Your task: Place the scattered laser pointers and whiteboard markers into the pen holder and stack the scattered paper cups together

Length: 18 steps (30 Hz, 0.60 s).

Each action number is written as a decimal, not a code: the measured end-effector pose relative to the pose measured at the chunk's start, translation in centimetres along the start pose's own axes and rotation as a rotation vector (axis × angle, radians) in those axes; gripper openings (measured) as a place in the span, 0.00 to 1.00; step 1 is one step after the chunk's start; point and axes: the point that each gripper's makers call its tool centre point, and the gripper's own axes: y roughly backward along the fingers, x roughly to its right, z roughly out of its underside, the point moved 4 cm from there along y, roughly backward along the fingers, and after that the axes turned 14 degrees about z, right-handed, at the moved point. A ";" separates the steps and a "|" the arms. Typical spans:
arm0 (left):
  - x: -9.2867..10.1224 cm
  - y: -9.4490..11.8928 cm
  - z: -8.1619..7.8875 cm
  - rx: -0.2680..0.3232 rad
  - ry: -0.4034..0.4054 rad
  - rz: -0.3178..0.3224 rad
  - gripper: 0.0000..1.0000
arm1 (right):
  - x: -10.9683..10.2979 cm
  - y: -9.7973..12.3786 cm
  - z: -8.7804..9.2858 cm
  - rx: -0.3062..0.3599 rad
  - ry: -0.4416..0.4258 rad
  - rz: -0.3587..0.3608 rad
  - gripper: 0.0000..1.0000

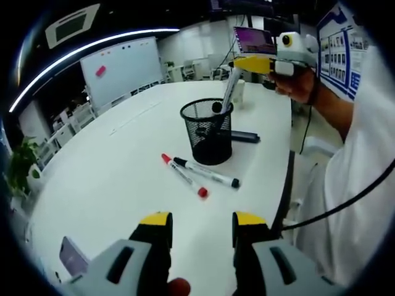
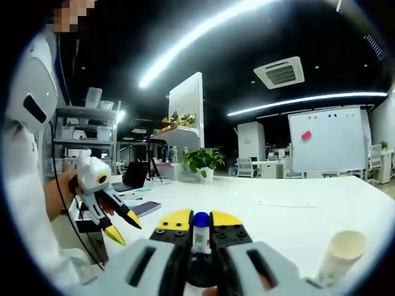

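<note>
Left gripper view: left gripper low centre, jaws apart and empty; two markers lie mid-frame beside the mesh pen holder. Right gripper view: right gripper clamped on a blue-capped marker; a paper cup lies lower right; next, likely lowering it into the holder.

The left tongs are held low with both jaws spread apart and nothing between them. The right tongs are raised in the person's hand, jaws closed on a marker, which points steeply downward.
</note>
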 end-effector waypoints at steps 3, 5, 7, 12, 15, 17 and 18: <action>0.0 0.0 0.0 -0.001 -0.003 -0.002 0.40 | -0.1 0.1 0.2 -0.008 0.003 -0.003 0.10; 0.0 -0.1 0.0 0.000 -0.003 -0.001 0.40 | -0.1 0.1 0.2 -0.011 0.005 -0.001 0.10; 0.0 -0.3 0.0 0.004 -0.002 0.005 0.40 | -0.1 0.1 0.2 -0.013 0.005 0.000 0.10; -0.1 -0.4 0.1 0.005 -0.007 0.011 0.40 | -0.1 0.1 0.3 -0.018 0.003 0.003 0.10; 0.0 -0.4 0.1 0.003 -0.007 0.009 0.40 | -0.2 0.0 0.4 -0.021 0.014 0.009 0.10; 0.0 -0.5 0.1 0.003 -0.009 0.013 0.40 | -0.3 0.1 0.5 -0.019 0.016 0.008 0.10; -0.1 -0.5 0.1 0.005 -0.009 0.012 0.40 | -0.4 0.1 0.3 -0.003 0.027 0.006 0.10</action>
